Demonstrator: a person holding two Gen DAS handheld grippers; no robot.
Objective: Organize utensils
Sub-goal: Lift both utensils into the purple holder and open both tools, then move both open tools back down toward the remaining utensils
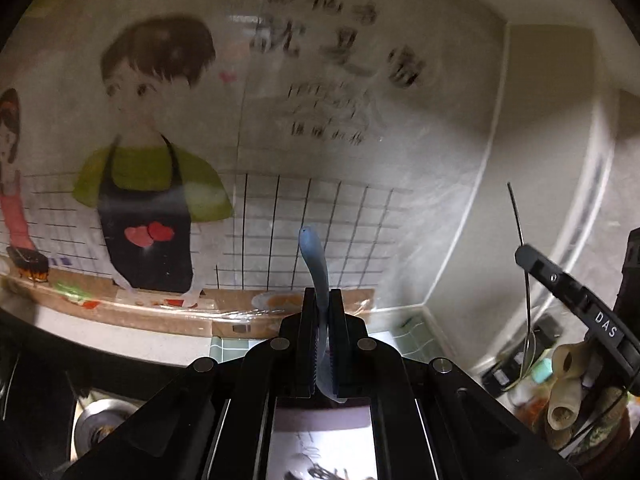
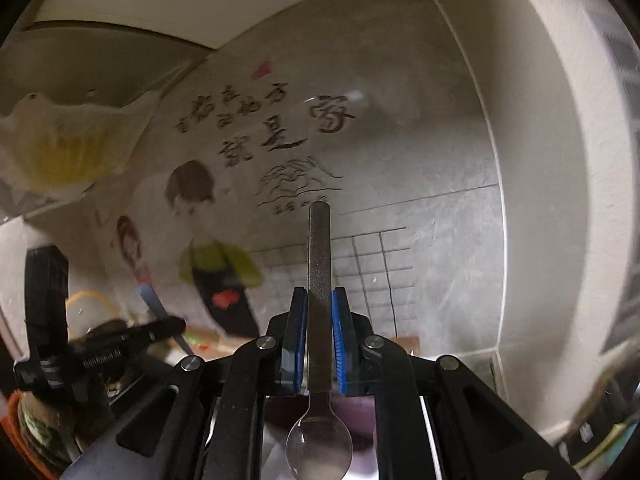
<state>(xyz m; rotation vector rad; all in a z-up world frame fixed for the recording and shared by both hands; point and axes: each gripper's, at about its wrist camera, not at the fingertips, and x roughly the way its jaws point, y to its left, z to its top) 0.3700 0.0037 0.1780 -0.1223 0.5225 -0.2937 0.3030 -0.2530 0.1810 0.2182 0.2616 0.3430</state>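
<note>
Clamping blue utensil handle (image 1: 316,264), left hand-held gripper (image 1: 320,344) pinches it upright before wall picture (image 1: 148,152) of cook in apron. Right hand-held gripper (image 2: 319,340) clenched on metal spoon (image 2: 319,320) (bowl toward camera, handle pointing away). Both raised against wall; counter (image 1: 120,340) below left.

**Hidden, cropped and blurred regions in the two wrist views**

We are finding the wall mural (image 1: 152,184) smeared, its lettering (image 1: 332,40) unreadable. The left gripper (image 1: 323,300) is covering the blue utensil's (image 1: 314,256) lower part, so we are not seeing its type. The frame's bottom edge is cropping the spoon's bowl (image 2: 319,450). We are failing to identify the blurred jar clutter (image 1: 568,392).
</note>
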